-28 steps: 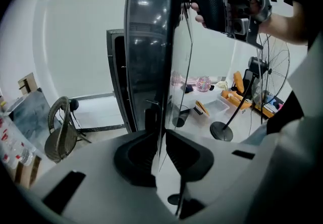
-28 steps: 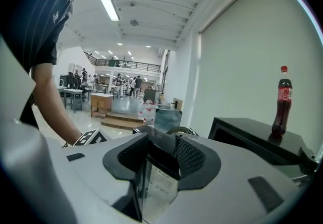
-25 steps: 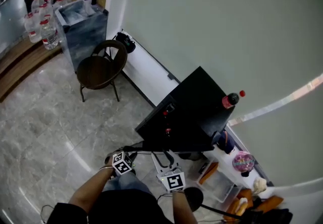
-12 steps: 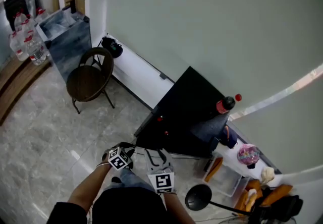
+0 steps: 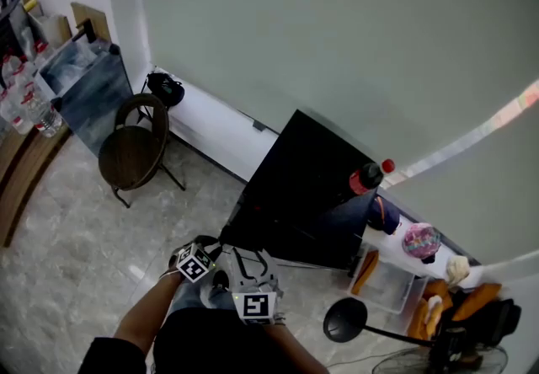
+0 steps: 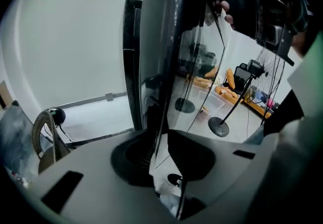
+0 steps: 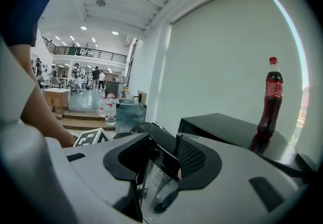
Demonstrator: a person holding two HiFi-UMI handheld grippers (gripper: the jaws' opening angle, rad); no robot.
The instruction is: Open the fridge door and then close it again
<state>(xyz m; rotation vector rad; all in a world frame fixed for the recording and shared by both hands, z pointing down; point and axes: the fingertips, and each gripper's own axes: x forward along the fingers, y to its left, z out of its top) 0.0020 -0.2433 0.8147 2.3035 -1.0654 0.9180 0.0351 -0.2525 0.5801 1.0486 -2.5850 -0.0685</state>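
The fridge door (image 6: 161,41) runs off the left gripper view's top edge.

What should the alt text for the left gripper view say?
The left claw is clamped on the edge of the glossy fridge door, which rises through mid-frame. A chair sits lower left, and a round-based stand lower right.

The fridge (image 5: 295,178) stands on the floor against the wall, with a bottle (image 5: 364,178) on its top at the right rear corner. Its door (image 6: 169,56) stands out from the front, toward the person. Left of the fridge a low ledge (image 5: 210,124) runs along the wall. A chair (image 5: 130,153) stands before the ledge's left end, with a cabinet (image 5: 84,94) further left. Right of the fridge lies a box (image 5: 389,284), and a stand's base (image 5: 344,320) sits before it.
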